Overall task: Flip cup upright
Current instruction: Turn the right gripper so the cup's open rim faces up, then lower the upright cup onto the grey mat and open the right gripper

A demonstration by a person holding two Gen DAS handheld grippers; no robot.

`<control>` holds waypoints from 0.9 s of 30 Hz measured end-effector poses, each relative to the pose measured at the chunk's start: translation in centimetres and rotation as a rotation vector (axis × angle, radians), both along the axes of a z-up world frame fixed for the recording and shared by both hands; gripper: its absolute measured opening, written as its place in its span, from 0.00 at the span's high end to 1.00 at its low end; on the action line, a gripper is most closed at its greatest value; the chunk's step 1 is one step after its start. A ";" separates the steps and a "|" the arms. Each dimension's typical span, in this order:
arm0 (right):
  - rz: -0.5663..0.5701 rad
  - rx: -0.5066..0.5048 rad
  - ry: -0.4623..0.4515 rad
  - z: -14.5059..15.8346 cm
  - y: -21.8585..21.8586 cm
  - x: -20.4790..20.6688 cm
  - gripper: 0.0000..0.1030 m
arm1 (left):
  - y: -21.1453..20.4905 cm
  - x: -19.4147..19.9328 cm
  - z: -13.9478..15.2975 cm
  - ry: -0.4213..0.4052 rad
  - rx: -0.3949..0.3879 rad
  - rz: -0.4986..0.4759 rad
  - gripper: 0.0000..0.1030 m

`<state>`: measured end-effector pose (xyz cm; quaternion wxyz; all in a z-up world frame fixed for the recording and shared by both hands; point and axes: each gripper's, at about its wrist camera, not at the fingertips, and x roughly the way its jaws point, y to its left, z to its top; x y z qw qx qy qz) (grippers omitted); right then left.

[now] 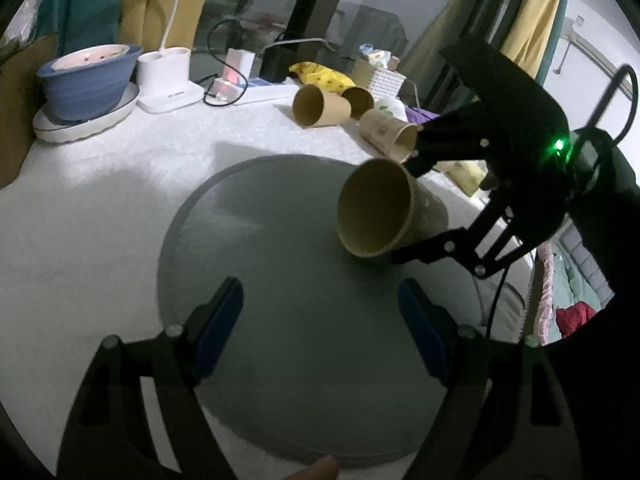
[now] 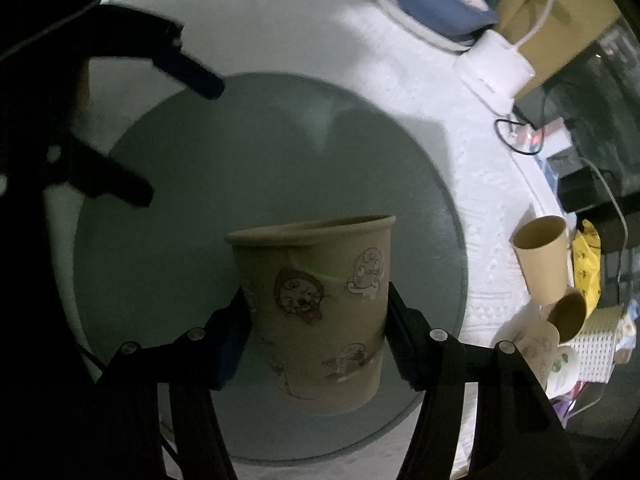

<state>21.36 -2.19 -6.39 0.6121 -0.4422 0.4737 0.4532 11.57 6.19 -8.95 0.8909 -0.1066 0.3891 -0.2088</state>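
Tan paper cup with cartoon prints (image 2: pixel 316 312), clamped by right gripper (image 2: pixel 316 332), tilts w/ mouth toward 9 o'clock over round grey mat (image 1: pixel 280 208), approx half-flipped, not yet standing; left gripper (image 1: pixel 320 332) wide open, empty.

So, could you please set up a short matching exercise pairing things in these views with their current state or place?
Things:
1. cartoon-print cup
2. left tool
3. blue bowl
4. plain paper cup

States:
A. open, holding nothing
B. lying on its side at the back
C. clamped in the right tool
D. sitting on a white plate

Pairs: 1-C, 2-A, 3-D, 4-B
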 end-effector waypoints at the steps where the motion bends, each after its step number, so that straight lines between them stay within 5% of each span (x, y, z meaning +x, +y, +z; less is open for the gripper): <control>1: -0.014 0.012 0.000 0.2 -0.1 0.1 0.37 | -0.2 0.0 0.1 -0.001 0.000 -0.006 0.21; 16: -0.437 0.475 -0.147 6.8 -3.7 0.3 0.37 | -2.2 0.6 4.5 -0.072 0.015 -0.051 0.21; 27: -0.611 0.689 -0.169 6.3 -5.2 -1.1 0.37 | 0.6 1.0 5.0 -0.077 -0.035 0.056 0.21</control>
